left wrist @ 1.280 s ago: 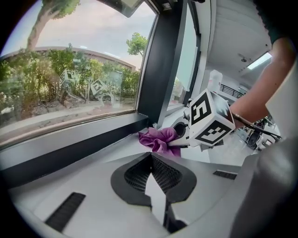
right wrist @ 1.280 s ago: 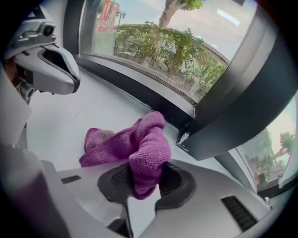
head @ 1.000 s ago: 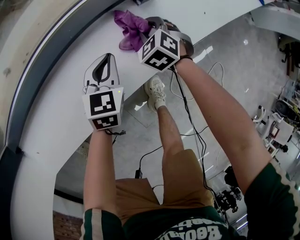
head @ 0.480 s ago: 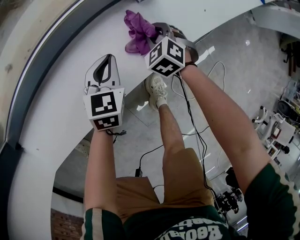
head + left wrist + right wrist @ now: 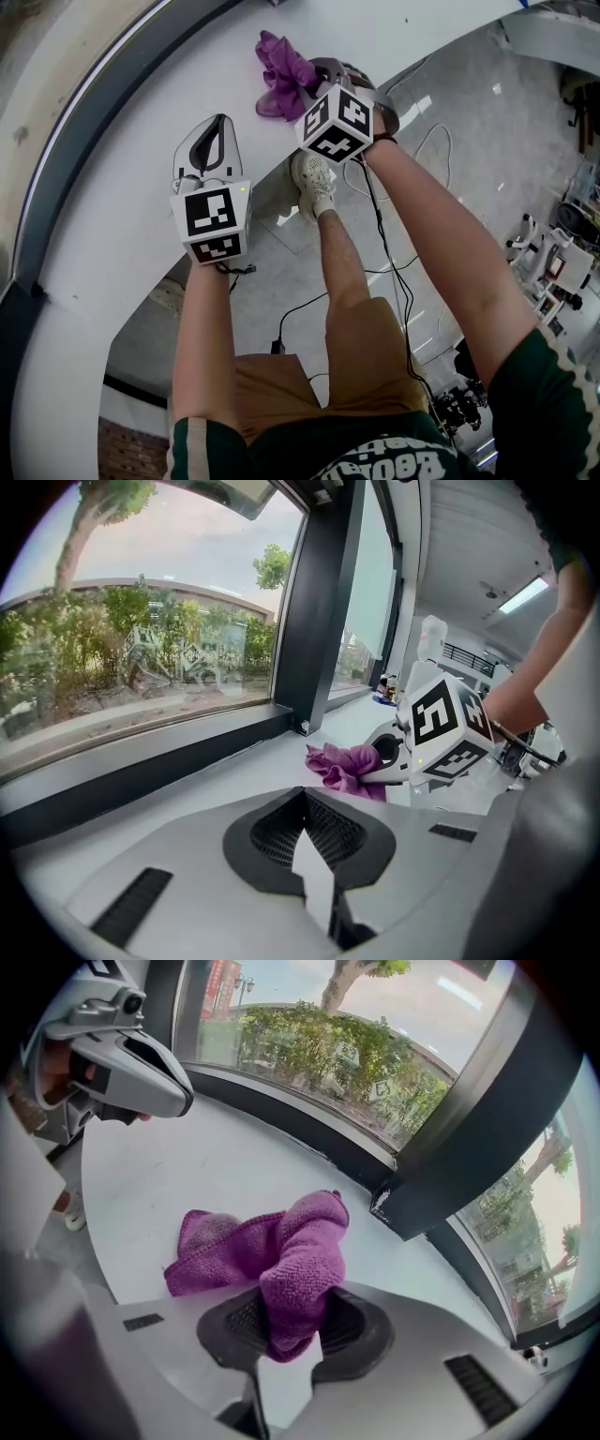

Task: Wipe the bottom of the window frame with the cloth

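Short of the frame (image 5: pixel 281 1127), the right claw (image 5: pixel 289 1321) pinches the cloth (image 5: pixel 281 1241) by one fold, which dragging could free; the left claw (image 5: pixel 303 799) sits pressed together.

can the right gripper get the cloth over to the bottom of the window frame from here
Probably yes. The right gripper is shut on the purple cloth, and only white sill lies between it and the dark bottom of the window frame. The left gripper sits off to the side.
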Motion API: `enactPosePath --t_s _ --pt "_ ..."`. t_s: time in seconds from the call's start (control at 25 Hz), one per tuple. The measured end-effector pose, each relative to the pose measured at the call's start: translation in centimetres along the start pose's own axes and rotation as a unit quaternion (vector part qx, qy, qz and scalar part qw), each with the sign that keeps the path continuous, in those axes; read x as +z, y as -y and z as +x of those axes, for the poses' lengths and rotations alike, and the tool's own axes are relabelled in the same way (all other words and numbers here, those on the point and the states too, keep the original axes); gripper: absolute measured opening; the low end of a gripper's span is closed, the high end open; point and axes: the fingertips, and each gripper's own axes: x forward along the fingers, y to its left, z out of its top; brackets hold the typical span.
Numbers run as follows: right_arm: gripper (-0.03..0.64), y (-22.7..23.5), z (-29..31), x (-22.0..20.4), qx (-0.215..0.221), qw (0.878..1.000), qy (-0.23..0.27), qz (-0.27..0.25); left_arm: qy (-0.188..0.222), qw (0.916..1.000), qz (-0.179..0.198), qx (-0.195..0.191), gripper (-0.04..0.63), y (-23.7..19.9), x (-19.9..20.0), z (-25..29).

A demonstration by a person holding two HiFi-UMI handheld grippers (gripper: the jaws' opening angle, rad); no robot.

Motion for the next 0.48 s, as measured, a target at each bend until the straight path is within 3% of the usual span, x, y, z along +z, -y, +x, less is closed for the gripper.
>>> enactPosePath --t_s 0.48 --pt "0.097 0.0 0.3 0.0 0.007 1.000 -0.005 0.002 0.004 1.0000 -0.006 -0.006 0.008 0.2 0.4 0.5"
